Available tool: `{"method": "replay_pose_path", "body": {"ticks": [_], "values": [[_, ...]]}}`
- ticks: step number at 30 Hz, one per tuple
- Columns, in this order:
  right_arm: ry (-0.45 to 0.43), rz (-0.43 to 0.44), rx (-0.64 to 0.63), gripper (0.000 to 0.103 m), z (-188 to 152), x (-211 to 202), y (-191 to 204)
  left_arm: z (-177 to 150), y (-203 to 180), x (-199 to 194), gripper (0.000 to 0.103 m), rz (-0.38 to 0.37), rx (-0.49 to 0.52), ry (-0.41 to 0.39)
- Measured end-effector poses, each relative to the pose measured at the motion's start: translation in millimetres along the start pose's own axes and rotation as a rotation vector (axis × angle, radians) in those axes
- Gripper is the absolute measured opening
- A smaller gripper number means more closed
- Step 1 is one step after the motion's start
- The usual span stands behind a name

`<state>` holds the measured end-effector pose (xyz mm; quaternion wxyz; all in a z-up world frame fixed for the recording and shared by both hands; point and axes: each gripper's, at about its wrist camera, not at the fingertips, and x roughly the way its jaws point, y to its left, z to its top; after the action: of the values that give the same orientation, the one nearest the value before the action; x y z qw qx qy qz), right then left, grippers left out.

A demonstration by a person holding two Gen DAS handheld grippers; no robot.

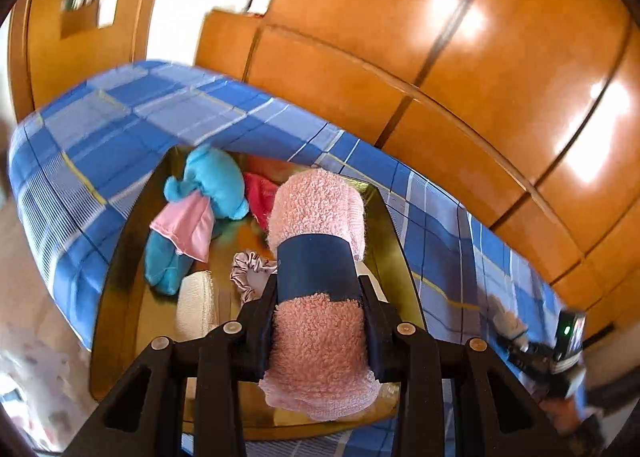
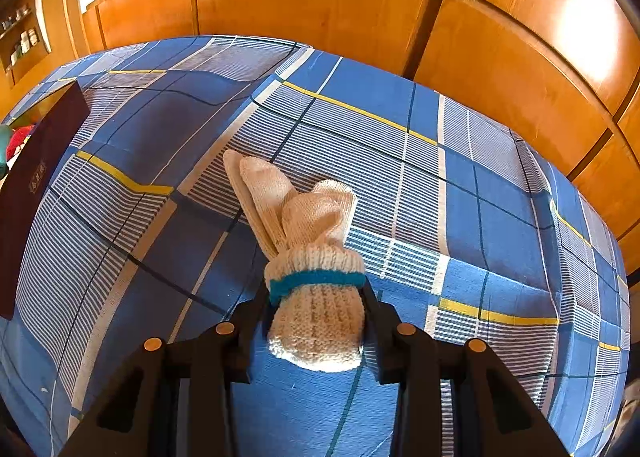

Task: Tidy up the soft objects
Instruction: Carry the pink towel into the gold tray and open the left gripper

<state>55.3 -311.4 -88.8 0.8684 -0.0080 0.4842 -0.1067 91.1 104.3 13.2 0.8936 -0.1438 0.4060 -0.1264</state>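
- Bed: covered by a blue checked sheet.
- Box: lies on the bed, holding a turquoise plush toy.
- Left tongs: clamped on a rolled pink towel, above the box.
- Right tongs: clamped on a cream knitted sock bundle, over the sheet.

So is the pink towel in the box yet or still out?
Still out. The rolled pink towel is clamped in the left gripper, held above the box where the blue plush toy lies.
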Motion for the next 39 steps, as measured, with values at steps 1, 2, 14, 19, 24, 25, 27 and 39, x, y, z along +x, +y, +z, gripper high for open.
{"method": "replay_pose_path", "body": {"ticks": [1, 2, 14, 19, 24, 25, 27, 39], "values": [[0.001, 0.000, 0.000, 0.038, 0, 0, 0, 2, 3, 5, 0.036, -0.009, -0.024, 0.013], [0.001, 0.000, -0.001, 0.038, 0, 0, 0, 5, 5, 11, 0.036, -0.023, -0.045, 0.032], [0.001, -0.003, -0.006, 0.038, 0, 0, 0, 10, -1, 88, 0.038, 0.060, -0.088, 0.141], [0.001, -0.005, -0.009, 0.038, 0, 0, 0, 9, 2, 103, 0.046, 0.085, -0.055, 0.150], [0.002, -0.004, -0.008, 0.038, 0, 0, 0, 8, -7, 95, 0.060, 0.114, 0.027, 0.106], [0.002, -0.004, -0.007, 0.038, 0, 0, 0, 6, -9, 92, 0.061, 0.125, 0.044, 0.094], [0.001, -0.004, -0.007, 0.038, 0, 0, -1, 5, -11, 88, 0.061, 0.140, 0.066, 0.076], [-0.009, -0.019, -0.023, 0.038, 0, -1, 0, -18, -24, 42, 0.061, 0.201, 0.163, -0.050]]}}
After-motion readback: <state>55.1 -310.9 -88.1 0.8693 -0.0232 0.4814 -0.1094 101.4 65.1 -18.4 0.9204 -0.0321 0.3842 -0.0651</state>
